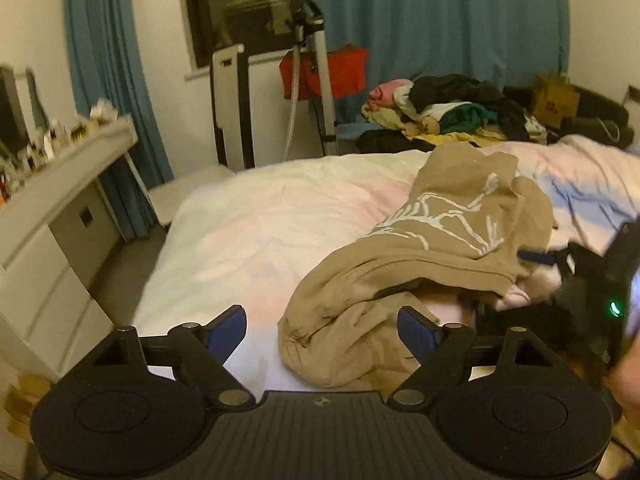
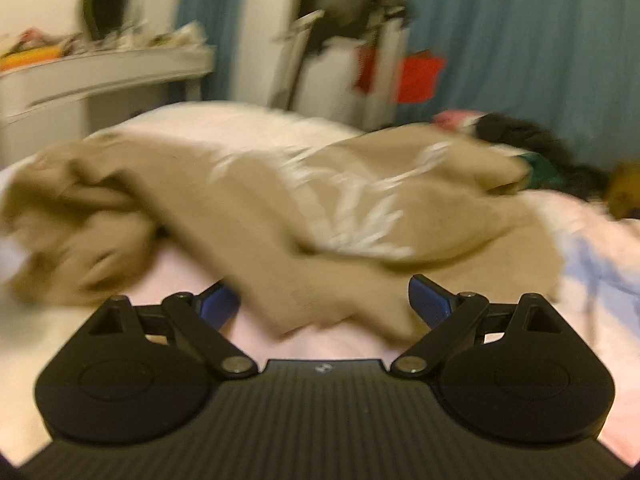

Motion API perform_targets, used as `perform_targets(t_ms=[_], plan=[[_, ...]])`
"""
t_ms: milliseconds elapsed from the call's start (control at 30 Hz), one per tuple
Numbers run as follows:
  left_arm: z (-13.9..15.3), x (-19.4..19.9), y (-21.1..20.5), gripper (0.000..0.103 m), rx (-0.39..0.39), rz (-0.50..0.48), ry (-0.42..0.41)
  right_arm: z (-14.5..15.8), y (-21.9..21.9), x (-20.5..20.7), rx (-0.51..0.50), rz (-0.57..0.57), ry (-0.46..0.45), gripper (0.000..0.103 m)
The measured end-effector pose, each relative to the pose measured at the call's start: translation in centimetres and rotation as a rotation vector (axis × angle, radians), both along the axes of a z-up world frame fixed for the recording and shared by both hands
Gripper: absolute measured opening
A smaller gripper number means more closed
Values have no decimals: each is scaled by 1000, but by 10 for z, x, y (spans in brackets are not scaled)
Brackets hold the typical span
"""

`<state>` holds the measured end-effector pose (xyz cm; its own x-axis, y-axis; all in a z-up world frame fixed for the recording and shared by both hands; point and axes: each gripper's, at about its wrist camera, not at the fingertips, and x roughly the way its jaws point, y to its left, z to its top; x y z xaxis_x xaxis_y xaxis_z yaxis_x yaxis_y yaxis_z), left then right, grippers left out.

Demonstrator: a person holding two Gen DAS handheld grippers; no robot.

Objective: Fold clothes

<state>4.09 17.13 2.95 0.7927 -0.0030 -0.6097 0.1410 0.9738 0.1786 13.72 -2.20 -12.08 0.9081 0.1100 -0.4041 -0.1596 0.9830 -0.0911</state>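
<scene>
Tan cloth with a white line print, the shirt [image 1: 432,248] lies crumpled on the pale bed cover [image 1: 248,232], its long axis running from near left toward far right in the left wrist view. Both the left gripper [image 1: 322,326] and the right gripper [image 2: 324,300] are spread wide, holding nothing, cloth lying between their pads.

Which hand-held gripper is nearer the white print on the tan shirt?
Right. The right hand-held gripper sits open at the tan shirt just below the white print; the left hand-held gripper is open over the bunched end, farther off.
</scene>
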Motion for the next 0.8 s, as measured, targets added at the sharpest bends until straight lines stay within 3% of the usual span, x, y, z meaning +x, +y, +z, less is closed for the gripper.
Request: perform_targets(t_ms=[200,367,467,567,633,733,800], plan=[[-8,10,-70,92,88,-83,-59,40,-65,-7,210,-180,-135,93],[-28,28,-129,92,126,-142,-72,55,-111,1,429,-209,-49,93],[-48,33,-162,92,200,-161,-119,62,-129,0,509,-201,-14,93],[-70,36,-190,92,301,-158,-216,63,-145,-2,576,-205,8,93],[-81,38,-203,92,364,-83,-303,60,-153,-2,598,-223,12,93],[-79,36,-205,93,359,-2,-431,54,-160,-1,607,-255,17,93],[-67,30,-196,93,308,39,-513,49,-163,2,612,-262,24,93]])
